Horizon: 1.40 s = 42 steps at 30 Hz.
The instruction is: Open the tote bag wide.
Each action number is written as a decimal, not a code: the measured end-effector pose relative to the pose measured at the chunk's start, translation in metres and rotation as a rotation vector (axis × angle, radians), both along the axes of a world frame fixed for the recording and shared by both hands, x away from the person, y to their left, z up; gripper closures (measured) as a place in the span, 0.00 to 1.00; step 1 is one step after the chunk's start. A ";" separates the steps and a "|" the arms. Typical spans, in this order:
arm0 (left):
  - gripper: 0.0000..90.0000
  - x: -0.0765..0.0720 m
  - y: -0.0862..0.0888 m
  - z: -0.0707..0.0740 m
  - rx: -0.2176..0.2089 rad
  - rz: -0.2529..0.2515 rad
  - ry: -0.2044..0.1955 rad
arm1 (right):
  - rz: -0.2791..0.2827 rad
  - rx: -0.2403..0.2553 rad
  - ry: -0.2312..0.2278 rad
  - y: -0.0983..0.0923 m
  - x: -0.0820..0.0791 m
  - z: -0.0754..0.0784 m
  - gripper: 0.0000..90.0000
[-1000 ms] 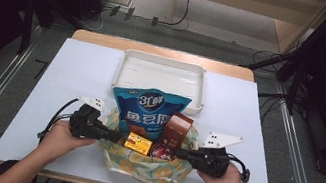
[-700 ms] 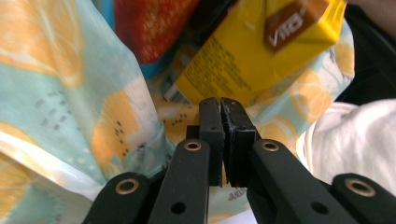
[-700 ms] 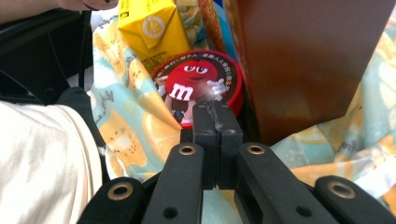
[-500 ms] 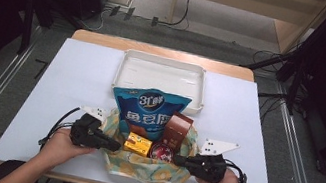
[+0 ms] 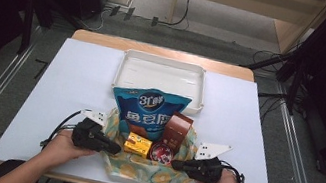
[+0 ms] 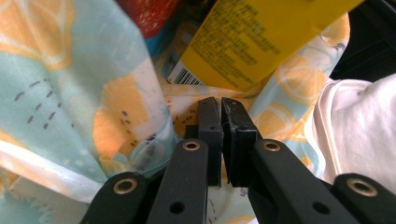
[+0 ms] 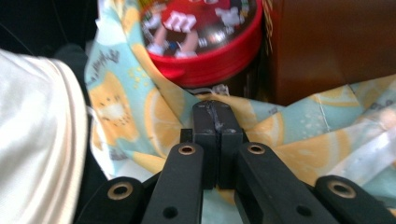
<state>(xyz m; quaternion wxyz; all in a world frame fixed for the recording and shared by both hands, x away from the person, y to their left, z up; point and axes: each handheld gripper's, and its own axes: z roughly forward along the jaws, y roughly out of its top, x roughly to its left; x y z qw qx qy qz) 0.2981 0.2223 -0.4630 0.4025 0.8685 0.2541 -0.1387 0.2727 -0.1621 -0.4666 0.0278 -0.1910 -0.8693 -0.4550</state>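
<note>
lemon-print bag [image 5: 146,172] pinched at both side edges, near table edge.
left gripper [image 5: 113,147] and right gripper [image 5: 177,165] are each seen pressed together on the bag's cloth [image 6: 140,135] [image 7: 261,130]. blue snack pouch [image 5: 149,111], brown box [image 5: 177,130], yellow box [image 5: 138,145] and red tin [image 5: 161,153] are held inside; white tray [image 5: 163,66] sits behind on the table [image 5: 78,71].

The cloth bag [image 5: 146,172] is pale mint and white, printed with orange lemon slices and small dark dashes. In it stand a blue snack bag [image 5: 147,109] with white lettering, a brown carton [image 5: 177,129], a yellow box [image 5: 137,145] with black print and a red round tin [image 5: 161,154]. At the far side a white tray [image 5: 163,66] sits on the pale blue table [image 5: 77,76], and the grippers' jaws are black.
</note>
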 end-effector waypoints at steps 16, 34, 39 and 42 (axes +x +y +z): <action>0.99 0.007 0.003 -0.013 0.021 -0.002 -0.005 | 0.078 -0.081 -0.021 -0.001 0.018 -0.019 1.00; 1.00 0.016 0.017 -0.008 0.037 0.083 0.033 | 0.019 -0.062 0.016 -0.012 0.027 -0.018 1.00; 0.98 0.015 0.018 0.002 -0.004 0.075 -0.006 | -0.004 -0.029 0.015 -0.015 0.028 -0.008 0.98; 0.92 0.014 0.017 0.005 -0.005 0.070 0.000 | -0.006 -0.021 -0.013 -0.016 0.026 -0.003 0.91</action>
